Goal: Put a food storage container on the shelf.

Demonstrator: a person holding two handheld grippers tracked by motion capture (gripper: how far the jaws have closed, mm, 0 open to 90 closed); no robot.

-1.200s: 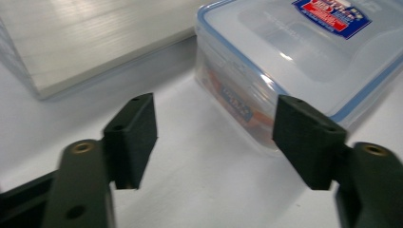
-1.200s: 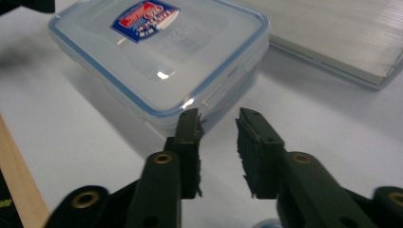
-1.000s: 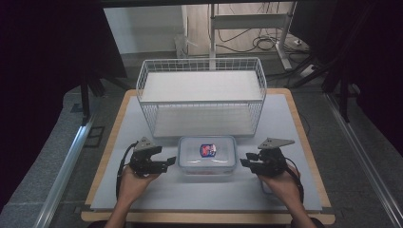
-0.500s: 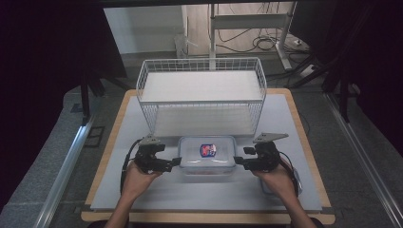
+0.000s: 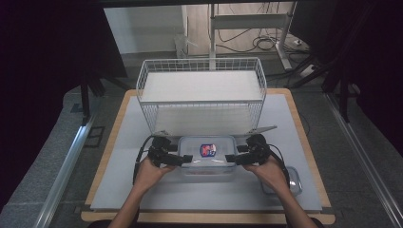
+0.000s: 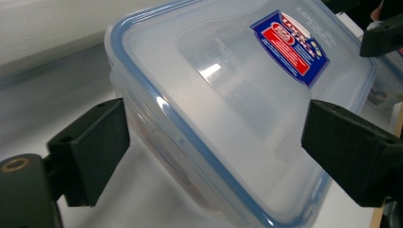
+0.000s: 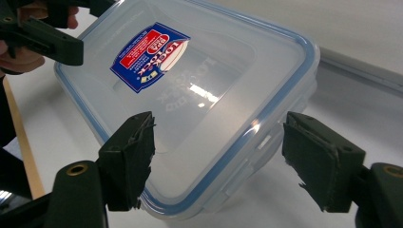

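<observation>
A clear plastic food box with a blue-sealed lid and a red and blue sticker lies flat on the white mat in the middle of the table. My left gripper is at its left end and my right gripper at its right end, each held in a hand. In the left gripper view the box sits between the wide-set jaws of the left gripper, which have just been opening. The jaws of the right gripper straddle a corner of the box and have also just been opening. Neither pair squeezes the box.
A white wire basket stands on legs right behind the box. A small clear container lies on the mat by the right wrist. The wooden table edge runs along the right. Dark curtains and cables lie beyond the table.
Both hands have moved inward from either side, so the grippers now reach the ends of the box. Both pairs of jaws stand wider. The box has stayed in place.
</observation>
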